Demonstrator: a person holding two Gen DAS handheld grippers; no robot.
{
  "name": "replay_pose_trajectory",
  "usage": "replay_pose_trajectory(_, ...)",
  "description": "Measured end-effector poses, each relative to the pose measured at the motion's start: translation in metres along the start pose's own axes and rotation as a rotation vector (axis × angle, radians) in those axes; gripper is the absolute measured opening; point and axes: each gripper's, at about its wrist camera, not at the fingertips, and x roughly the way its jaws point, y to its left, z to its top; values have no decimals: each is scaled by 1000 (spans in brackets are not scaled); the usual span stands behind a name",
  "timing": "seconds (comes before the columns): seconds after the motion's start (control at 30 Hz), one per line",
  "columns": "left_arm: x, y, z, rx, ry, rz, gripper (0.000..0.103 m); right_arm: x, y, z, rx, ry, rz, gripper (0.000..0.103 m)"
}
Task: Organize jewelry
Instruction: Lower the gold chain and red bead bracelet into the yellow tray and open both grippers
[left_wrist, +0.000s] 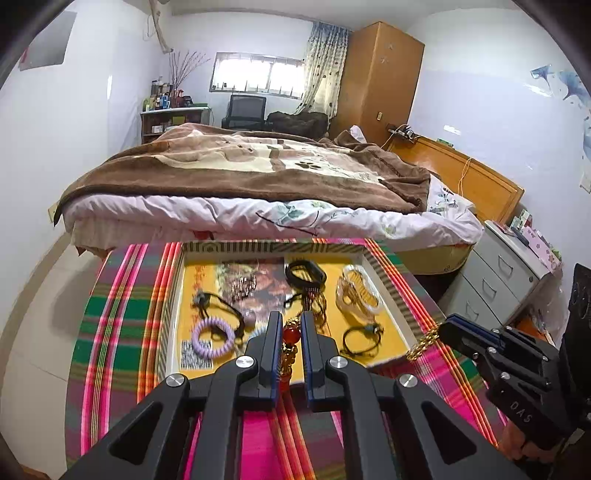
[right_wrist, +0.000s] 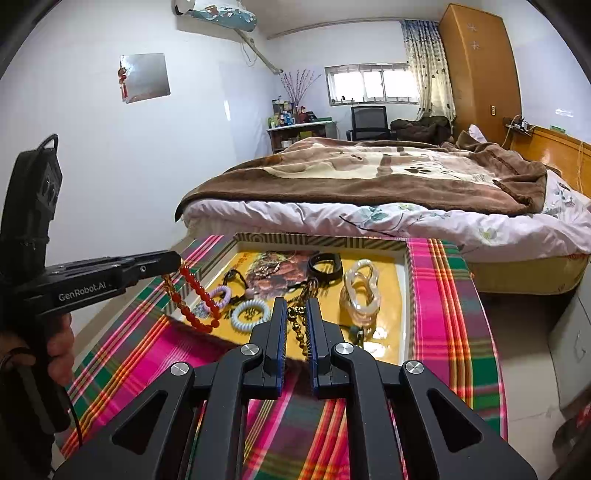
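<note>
Red and gold glass-like beads hang as a strand (right_wrist: 195, 295) from the left gripper (left_wrist: 289, 325), whose jaws are pinched narrow on it; in the right wrist view the strand droops as a loop over the near left corner of the shallow yellow-floored tray with the striped cardboard rim (right_wrist: 317, 240). The right gripper (right_wrist: 296, 314) is likewise clamped tight, on a gold chain of small round links (left_wrist: 424, 341) that trails down towards the tray's near right rim. Both pieces hang lifted above the pink, green and red plaid cloth (right_wrist: 436, 295), their long axes falling roughly straight down, with the two grippers side by side and well apart.

My judgement: each strand needs lowering into bare yellow floor. Free room looks scarce: the lilac coil hair tie (left_wrist: 213, 338), pale blue coil tie (right_wrist: 251, 314), black cord pieces, black bangle (left_wrist: 304, 273) and clear chunky chain bracelet (right_wrist: 360, 291) crowd the tray. Beyond lies the bed with the brown blanket (left_wrist: 258, 162).
</note>
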Motion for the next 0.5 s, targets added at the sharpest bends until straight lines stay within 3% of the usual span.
replay_pose_trajectory(0.23, 26, 9, 16, 13, 12, -2, 10, 30, -10, 10, 12, 30, -12, 10)
replay_pose_trajectory(0.5, 62, 30, 15, -26, 57, -16, 10, 78, -15, 12, 39, 121, 43, 10)
